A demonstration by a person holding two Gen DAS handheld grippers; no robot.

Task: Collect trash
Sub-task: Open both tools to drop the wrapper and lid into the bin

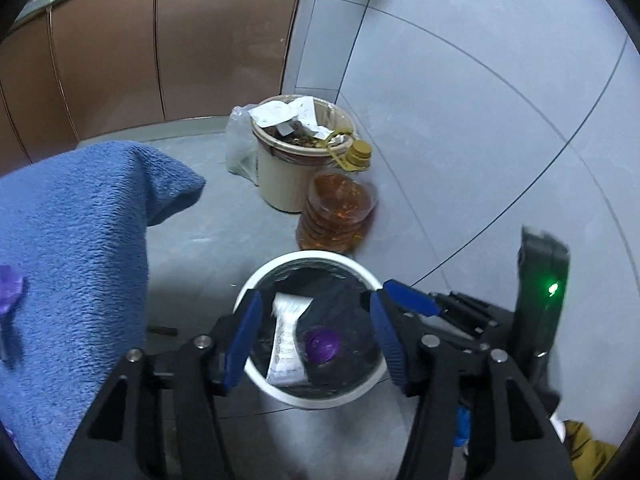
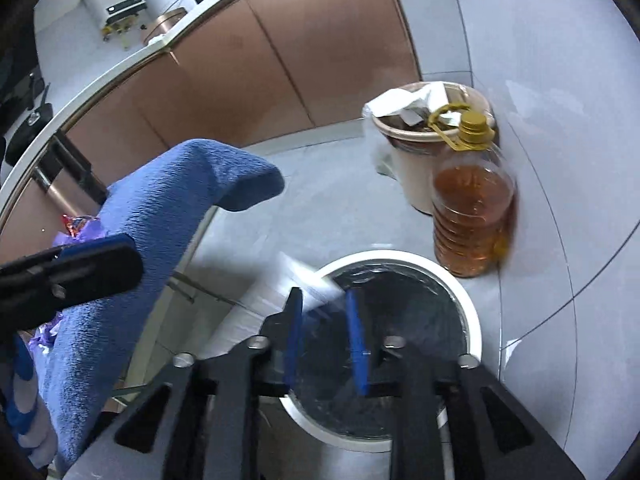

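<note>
A white-rimmed bin [image 1: 256, 272] with a black liner stands on the floor below both grippers; it also shows in the right wrist view [image 2: 472, 304]. A white packet [image 1: 286, 344] and a purple ball of wrapper [image 1: 321, 346] lie inside it. My left gripper [image 1: 316, 312] is open and empty above the bin. My right gripper [image 2: 324, 304] has its jaws partly apart, with a blurred white wrapper [image 2: 316, 280] at its fingertips over the bin's rim; I cannot tell whether it is gripped. The right gripper's tip [image 1: 408, 296] shows in the left wrist view.
A blue towel [image 1: 80, 260] covers a surface on the left, with purple wrappers [image 2: 76, 228] on it. A beige bin [image 1: 280, 176] full of rubbish and an oil bottle [image 2: 472, 216] stand by the grey wall. Brown cabinets [image 1: 120, 48] lie behind.
</note>
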